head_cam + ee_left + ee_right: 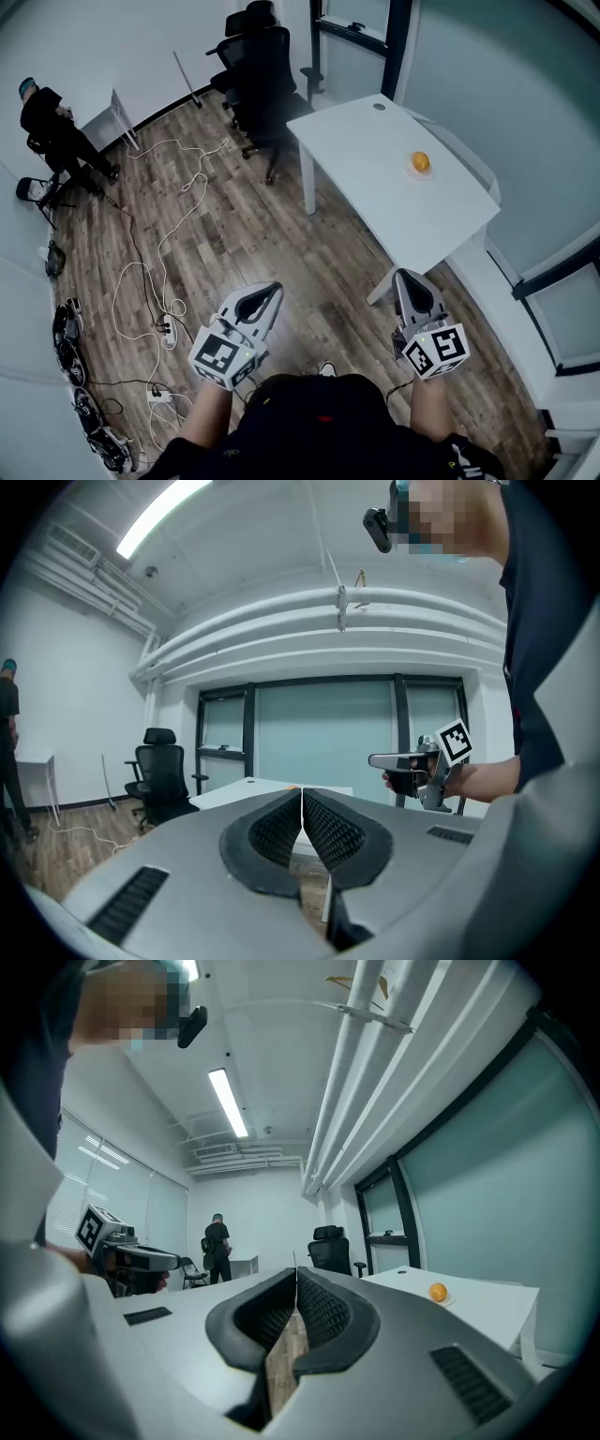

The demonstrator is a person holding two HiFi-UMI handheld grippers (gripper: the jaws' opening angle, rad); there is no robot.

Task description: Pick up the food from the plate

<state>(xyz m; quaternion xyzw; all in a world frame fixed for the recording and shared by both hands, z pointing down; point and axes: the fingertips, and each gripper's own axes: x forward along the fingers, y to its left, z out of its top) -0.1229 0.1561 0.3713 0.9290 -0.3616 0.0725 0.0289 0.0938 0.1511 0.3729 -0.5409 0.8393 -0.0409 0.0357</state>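
The likeliest slip from here was a careless arrival. The left gripper [273, 288] and the right gripper [406, 275] both hung over the floor [234, 225], well apart from the table [356, 141]. Each had its jaws pressed fully together with nothing between them. Reaching in with the jaws like that would only nudge the food [421, 162], and being round it would probably roll off its plate [409, 172] and across the tabletop. Opening too late, or closing off-centre on that curved skin, could squirt it sideways. The cables [155, 281] looped over the planks to the person's left looked like a smaller hazard (a snag only if the walk drifted that way). The food was a small orange ball, apparently smooth, sitting on a little pale, shallow plate towards the far side of the white, matte tabletop. The table had rounded corners and thin white legs. The grippers were grey moulded shells whose dark pads [323, 1312] bore a fine cross-hatched texture, which should bite well on a slick surface. The floor was wood-grain planking, and a black high-backed chair [258, 66] stood at the table's far end.
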